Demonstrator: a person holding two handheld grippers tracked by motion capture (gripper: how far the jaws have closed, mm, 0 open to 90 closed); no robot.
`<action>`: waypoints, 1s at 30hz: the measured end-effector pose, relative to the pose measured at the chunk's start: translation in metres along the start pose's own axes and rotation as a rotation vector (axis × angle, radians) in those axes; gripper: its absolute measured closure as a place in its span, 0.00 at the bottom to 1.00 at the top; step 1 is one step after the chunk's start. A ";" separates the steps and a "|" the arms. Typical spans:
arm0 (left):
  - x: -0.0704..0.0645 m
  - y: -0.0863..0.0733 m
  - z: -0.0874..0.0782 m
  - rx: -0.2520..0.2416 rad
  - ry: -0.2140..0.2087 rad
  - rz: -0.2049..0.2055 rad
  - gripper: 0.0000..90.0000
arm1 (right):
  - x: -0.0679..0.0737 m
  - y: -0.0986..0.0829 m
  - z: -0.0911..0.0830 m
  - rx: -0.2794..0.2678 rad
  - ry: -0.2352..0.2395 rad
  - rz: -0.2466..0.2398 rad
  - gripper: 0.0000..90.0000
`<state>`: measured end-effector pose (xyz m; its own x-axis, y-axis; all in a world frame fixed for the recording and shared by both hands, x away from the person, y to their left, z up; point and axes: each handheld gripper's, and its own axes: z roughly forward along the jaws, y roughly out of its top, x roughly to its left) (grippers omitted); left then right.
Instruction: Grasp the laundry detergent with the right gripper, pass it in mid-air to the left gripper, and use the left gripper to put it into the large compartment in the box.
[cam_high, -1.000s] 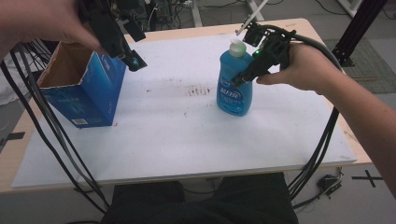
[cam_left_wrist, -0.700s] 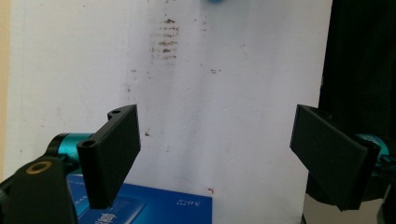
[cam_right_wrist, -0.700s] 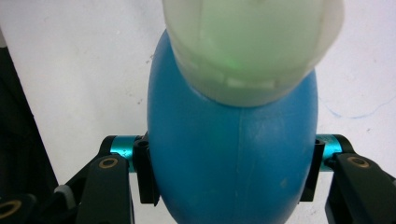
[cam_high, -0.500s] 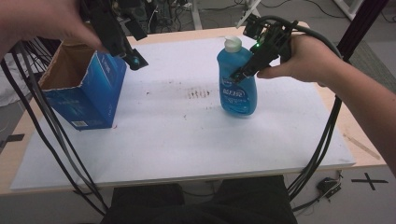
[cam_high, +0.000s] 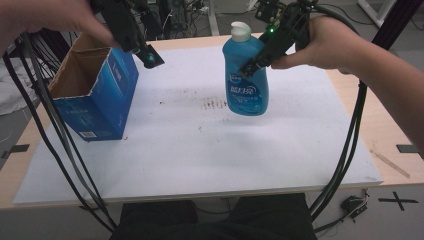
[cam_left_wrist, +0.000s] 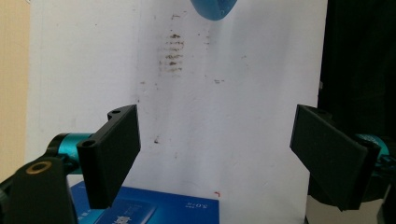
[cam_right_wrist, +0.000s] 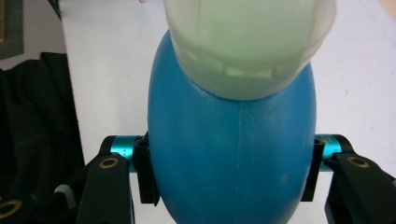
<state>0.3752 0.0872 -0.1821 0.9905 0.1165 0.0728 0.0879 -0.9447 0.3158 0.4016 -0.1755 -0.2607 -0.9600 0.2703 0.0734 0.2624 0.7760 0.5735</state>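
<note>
My right tongs (cam_high: 250, 67), clamped on the blue bottle (cam_high: 246, 85), have just lifted it off the counter (cam_high: 200, 150) and leftward toward the open box (cam_high: 92, 92), where my left tongs (cam_high: 150, 56) wait spread apart.

A robotics lab or test room, staged rather than lived in: a plain wooden table (cam_high: 360, 107) topped with a stained white board (cam_high: 200, 150) serves as the work surface. Thick bundles of black cables (cam_high: 45, 125) trail down both sides from the hand-held rigs. On the grey floor to the right of the right gripper (cam_high: 250, 67), black tape crosses (cam_high: 398, 201) mark positions. Beyond the table, past both grippers, more wiring and stand legs crowd the floor.
</note>
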 end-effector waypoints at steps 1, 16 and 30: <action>0.000 0.001 -0.001 -0.006 -0.004 0.002 0.18 | 0.000 0.003 -0.001 -0.004 0.004 -0.017 0.45; 0.011 0.016 -0.026 -0.066 -0.015 0.021 0.18 | 0.011 0.056 -0.001 -0.019 0.083 -0.166 0.46; 0.017 0.029 -0.033 -0.089 -0.042 0.039 0.18 | 0.020 0.084 0.006 -0.090 0.178 -0.244 0.46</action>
<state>0.3907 0.0715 -0.1408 0.9967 0.0654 0.0478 0.0411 -0.9170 0.3967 0.4049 -0.1010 -0.2158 -0.9977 -0.0280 0.0621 0.0201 0.7501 0.6610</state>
